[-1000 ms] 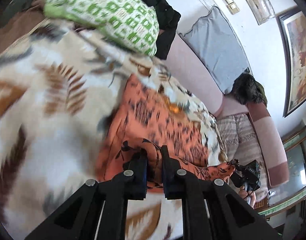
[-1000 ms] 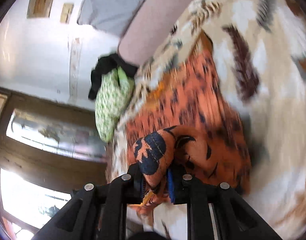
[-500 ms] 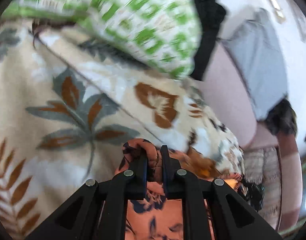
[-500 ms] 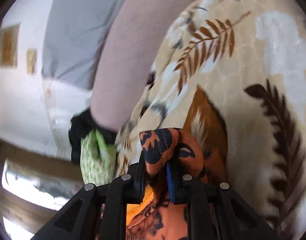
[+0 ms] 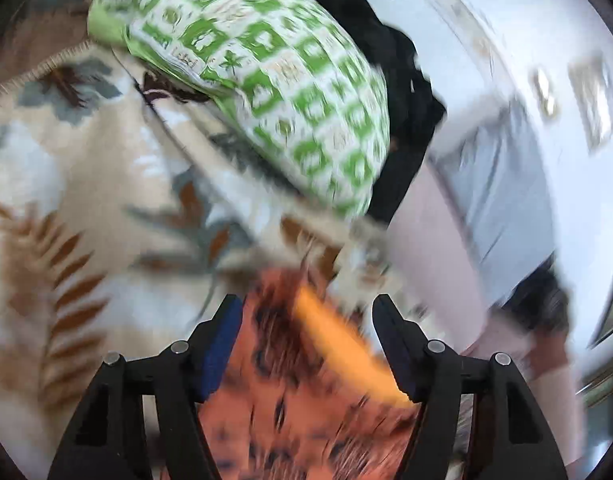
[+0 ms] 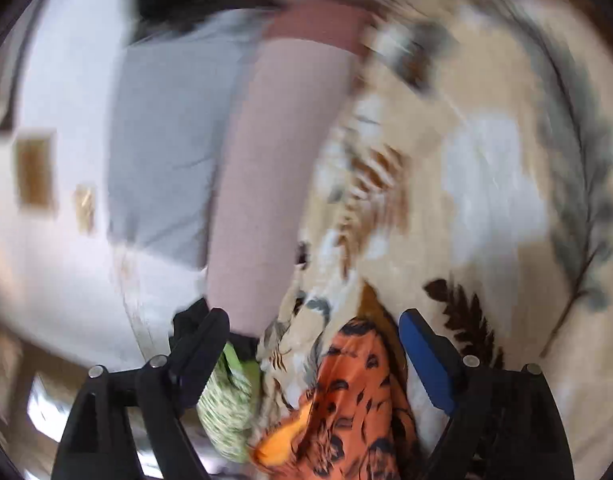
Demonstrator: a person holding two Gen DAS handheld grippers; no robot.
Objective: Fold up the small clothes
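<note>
Both tools had just been opening: the left tool (image 5: 306, 312) and right tool (image 6: 314, 324) stood wide, gripping nothing. The orange garment (image 5: 290, 392) lay between their fingers on the blanket (image 5: 86, 184), near the pillow (image 5: 274, 76).

We're in a home here, a lived-in sitting room or bedroom. A leaf-patterned blanket (image 5: 86, 184) in beige, brown and grey covers the soft surface across the left wrist view, and at twelve o'clock sits a green-and-white pillow (image 5: 266, 80) with dark clothing (image 5: 398, 92) bunched just beside it at one o'clock. At three o'clock a pink sofa back (image 5: 438, 248) runs along a white wall (image 5: 486, 20), grey cushion (image 5: 502, 184) leaning against it. In the right wrist view, small framed pieces (image 6: 34, 172) hang on that wall at nine o'clock.
</note>
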